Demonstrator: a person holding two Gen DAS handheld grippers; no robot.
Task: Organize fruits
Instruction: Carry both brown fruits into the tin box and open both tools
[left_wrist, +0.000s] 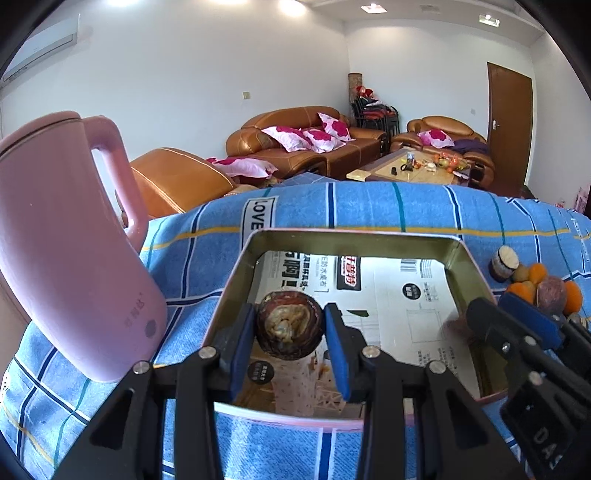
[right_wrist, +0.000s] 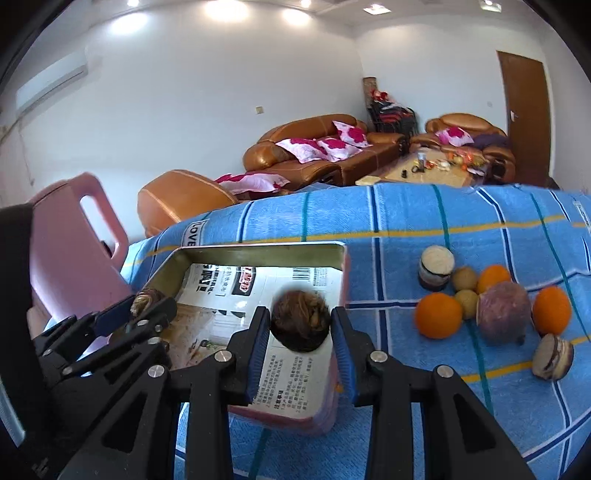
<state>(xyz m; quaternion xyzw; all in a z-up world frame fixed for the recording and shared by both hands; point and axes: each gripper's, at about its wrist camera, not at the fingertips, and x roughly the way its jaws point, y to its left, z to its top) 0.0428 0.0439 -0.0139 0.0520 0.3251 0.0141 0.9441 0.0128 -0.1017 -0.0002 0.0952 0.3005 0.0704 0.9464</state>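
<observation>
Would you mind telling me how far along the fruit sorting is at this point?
Nothing lies in the metal tray yet; only printed paper lines it. In hand: the left gripper and the right gripper each clamp a dark brown fruit over the tray. Left to do: the oranges, the purple fruit, small tan fruits and cut pieces on the blue cloth.

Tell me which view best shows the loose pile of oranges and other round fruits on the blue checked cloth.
The right wrist view: the fruit pile lies whole and unobstructed right of the metal tray. The left wrist view shows it only at the frame edge, partly hidden behind the right gripper.
</observation>
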